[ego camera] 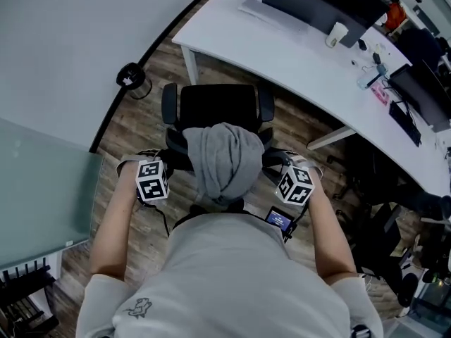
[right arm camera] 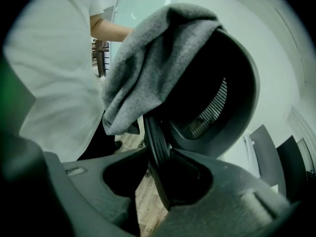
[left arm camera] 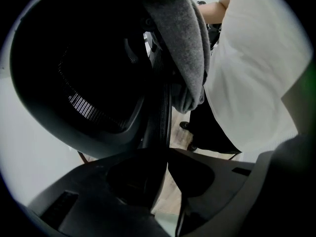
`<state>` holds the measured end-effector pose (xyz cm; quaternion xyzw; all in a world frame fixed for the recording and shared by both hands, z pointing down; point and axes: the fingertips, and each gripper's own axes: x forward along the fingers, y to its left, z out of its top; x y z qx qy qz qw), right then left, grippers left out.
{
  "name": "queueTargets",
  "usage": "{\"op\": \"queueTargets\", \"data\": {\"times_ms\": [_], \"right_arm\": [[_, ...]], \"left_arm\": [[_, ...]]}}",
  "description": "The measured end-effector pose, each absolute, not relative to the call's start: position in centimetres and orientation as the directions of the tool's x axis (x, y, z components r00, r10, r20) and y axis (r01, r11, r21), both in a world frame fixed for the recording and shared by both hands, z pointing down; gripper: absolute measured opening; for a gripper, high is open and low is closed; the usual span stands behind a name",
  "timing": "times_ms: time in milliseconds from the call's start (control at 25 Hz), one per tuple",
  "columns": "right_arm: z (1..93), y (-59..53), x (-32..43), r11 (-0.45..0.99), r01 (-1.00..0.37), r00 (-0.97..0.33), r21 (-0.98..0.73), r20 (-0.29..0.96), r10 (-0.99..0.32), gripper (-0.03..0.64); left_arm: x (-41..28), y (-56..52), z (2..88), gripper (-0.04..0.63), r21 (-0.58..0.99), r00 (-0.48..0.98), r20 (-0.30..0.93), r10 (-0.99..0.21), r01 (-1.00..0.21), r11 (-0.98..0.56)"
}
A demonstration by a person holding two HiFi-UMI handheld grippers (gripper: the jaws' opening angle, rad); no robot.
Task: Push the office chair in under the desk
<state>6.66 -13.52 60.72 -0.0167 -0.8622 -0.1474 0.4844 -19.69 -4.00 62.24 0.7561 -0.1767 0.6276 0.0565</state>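
A black office chair stands on the wood floor, facing the white desk, with its seat short of the desk's edge. A grey garment hangs over the top of its backrest. My left gripper sits at the backrest's left edge and my right gripper at its right edge. In the left gripper view the backrest's black frame edge runs down between the jaws of the left gripper, which are shut on it. The right gripper is likewise shut on the backrest's rim, below the grey garment.
Monitors, a white cup and small items stand on the desk. A white desk leg is left of the chair. A glass partition stands at the left, a black round object lies by the wall, and dark chairs crowd the right.
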Motion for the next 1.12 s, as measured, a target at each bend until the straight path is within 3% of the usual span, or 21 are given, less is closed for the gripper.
{"op": "queueTargets", "data": {"times_ms": [520, 1120], "right_arm": [[60.5, -15.1, 14.2, 0.964, 0.038, -0.521, 0.264, 0.829, -0.206, 0.132], [60.5, -16.0, 15.1, 0.965, -0.040, -0.501, 0.260, 0.830, -0.244, 0.133]], "left_arm": [[-13.2, -9.8, 62.2, 0.114, -0.175, 0.138, 0.967, -0.213, -0.248, -0.953], [-12.7, -13.5, 62.2, 0.117, -0.196, 0.144, 0.966, -0.216, -0.146, -0.970]]}}
